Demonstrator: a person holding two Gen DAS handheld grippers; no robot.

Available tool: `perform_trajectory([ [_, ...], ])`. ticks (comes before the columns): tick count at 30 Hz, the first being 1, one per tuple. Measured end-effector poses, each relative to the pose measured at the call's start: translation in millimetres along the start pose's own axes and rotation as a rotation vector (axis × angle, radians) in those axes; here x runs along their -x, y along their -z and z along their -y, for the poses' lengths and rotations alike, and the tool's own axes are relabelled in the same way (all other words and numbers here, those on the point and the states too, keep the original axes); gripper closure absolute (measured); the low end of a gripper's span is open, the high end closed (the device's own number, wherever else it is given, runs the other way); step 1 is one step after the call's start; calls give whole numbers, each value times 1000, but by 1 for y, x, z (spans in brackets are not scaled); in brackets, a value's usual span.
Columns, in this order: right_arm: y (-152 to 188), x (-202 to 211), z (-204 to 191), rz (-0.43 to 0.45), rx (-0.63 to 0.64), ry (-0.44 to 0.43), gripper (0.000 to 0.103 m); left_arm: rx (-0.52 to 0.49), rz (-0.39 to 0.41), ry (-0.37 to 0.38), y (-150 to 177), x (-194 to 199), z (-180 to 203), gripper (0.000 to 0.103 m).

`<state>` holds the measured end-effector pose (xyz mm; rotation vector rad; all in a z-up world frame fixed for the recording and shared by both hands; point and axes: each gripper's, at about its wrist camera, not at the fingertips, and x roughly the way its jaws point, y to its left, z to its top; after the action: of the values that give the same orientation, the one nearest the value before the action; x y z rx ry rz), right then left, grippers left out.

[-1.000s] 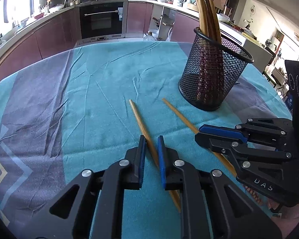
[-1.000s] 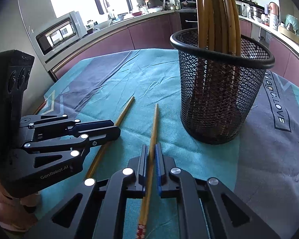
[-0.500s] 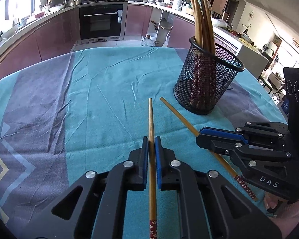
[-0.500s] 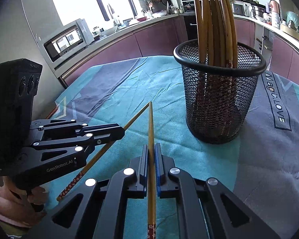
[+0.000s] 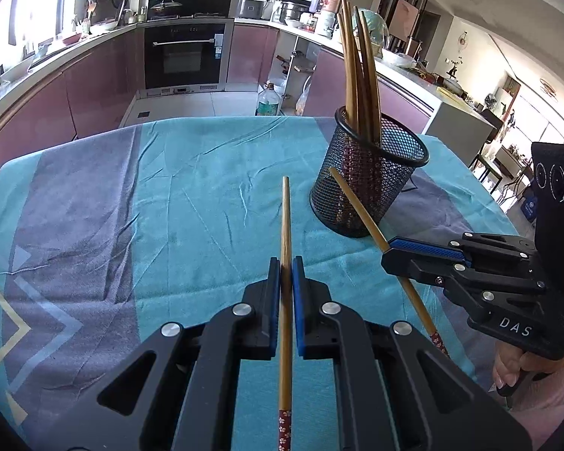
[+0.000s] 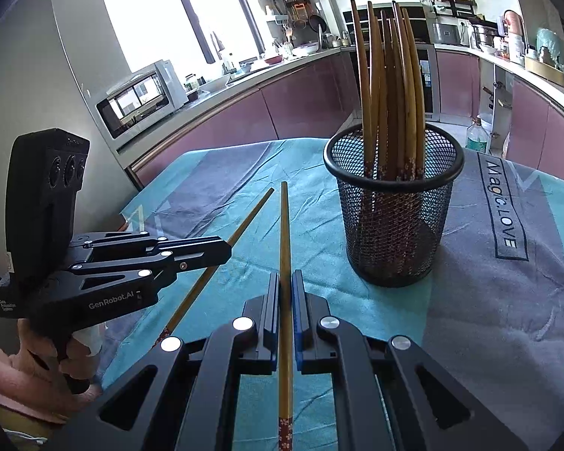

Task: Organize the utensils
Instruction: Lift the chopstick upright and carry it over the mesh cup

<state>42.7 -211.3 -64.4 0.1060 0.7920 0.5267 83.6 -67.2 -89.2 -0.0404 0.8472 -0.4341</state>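
Observation:
My left gripper point(image 5: 286, 263) is shut on a wooden chopstick point(image 5: 285, 221) and holds it above the table, tip pointing forward. My right gripper point(image 6: 286, 278) is shut on a second chopstick point(image 6: 284, 225), also lifted. Each gripper shows in the other's view: the right one point(image 5: 389, 251) with its chopstick point(image 5: 357, 203), the left one point(image 6: 227, 250) with its chopstick point(image 6: 250, 212). A black mesh holder point(image 5: 368, 184) stands upright on the table with several chopsticks point(image 6: 391, 86) in it. It shows ahead and right of the right gripper point(image 6: 394, 225).
A teal and grey cloth point(image 5: 169, 195) covers the table. Kitchen counters, an oven point(image 5: 186, 56) and a microwave point(image 6: 139, 101) lie beyond the table's far edge. A plastic bottle point(image 5: 267, 101) stands on the floor.
Both grippers closed on the chopsticks that lay on the cloth and lifted them. Both have risen and drawn back from the holder.

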Motion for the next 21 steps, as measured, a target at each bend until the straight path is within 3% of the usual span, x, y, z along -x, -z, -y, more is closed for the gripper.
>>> perform_trajectory([
  [21,-5,30,9,90,-7,-7,98,0,69,50,-8,37,-2,96],
])
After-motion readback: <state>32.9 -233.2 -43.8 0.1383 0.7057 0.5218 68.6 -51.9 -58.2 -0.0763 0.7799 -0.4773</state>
